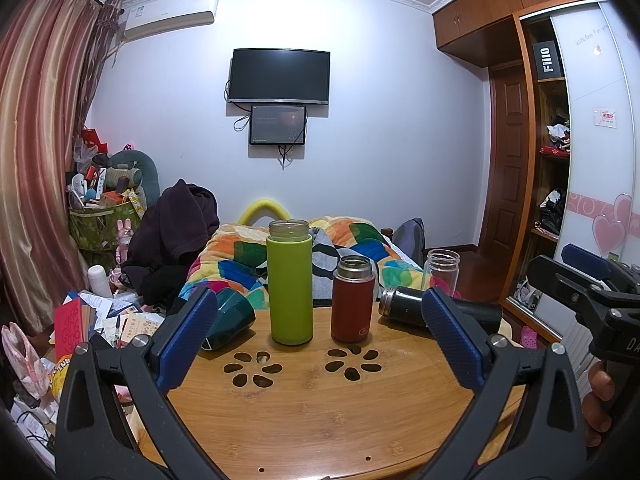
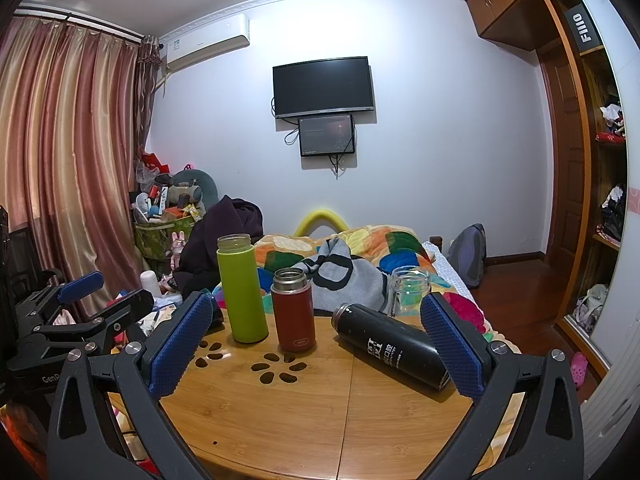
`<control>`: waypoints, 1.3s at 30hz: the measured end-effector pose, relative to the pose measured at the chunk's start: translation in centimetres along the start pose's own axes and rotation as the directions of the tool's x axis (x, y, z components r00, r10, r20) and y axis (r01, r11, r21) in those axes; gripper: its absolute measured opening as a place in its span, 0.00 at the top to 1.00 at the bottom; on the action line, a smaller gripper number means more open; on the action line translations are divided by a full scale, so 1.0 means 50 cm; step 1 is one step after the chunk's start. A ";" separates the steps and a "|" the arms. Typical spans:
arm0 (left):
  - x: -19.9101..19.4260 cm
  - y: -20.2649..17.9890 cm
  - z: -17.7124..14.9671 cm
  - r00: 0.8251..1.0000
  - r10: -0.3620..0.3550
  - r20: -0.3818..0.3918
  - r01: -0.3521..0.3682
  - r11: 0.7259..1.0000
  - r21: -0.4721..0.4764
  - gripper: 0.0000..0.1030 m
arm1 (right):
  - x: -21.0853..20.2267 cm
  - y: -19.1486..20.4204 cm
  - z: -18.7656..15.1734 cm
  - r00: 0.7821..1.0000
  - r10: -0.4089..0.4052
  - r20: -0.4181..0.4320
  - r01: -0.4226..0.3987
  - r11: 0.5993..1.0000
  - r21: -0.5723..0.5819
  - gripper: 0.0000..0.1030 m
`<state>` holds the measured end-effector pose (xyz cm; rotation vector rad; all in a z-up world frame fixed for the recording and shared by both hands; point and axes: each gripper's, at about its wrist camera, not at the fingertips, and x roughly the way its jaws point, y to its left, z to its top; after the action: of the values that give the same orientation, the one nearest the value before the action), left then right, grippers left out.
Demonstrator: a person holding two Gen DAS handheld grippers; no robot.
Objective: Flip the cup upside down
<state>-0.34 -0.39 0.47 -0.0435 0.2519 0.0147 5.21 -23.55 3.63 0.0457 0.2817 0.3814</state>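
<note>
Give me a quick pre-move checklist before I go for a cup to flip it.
1. Left gripper open, holding nothing: ok.
2. Right gripper open, holding nothing: ok.
3. Green bottle, red flask and clear jar upright, mouths up: ok.
4. Black flask lying on its side on the table: not ok.
5. Teal cup tipped over beside the left finger: not ok.
6. Which cup is meant: cannot tell.

Tall flask left of short flask, fallen bottle right, on table
</note>
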 end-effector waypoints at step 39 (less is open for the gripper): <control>0.103 0.072 0.009 0.987 0.039 -0.153 -0.036 0.999 0.022 0.00 | 0.018 0.000 -0.006 0.999 0.000 -0.036 0.000 1.000 -0.008 0.00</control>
<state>4.69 3.26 -0.51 -0.0209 0.4070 0.0468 5.94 -23.20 3.08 0.0313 0.3157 0.3837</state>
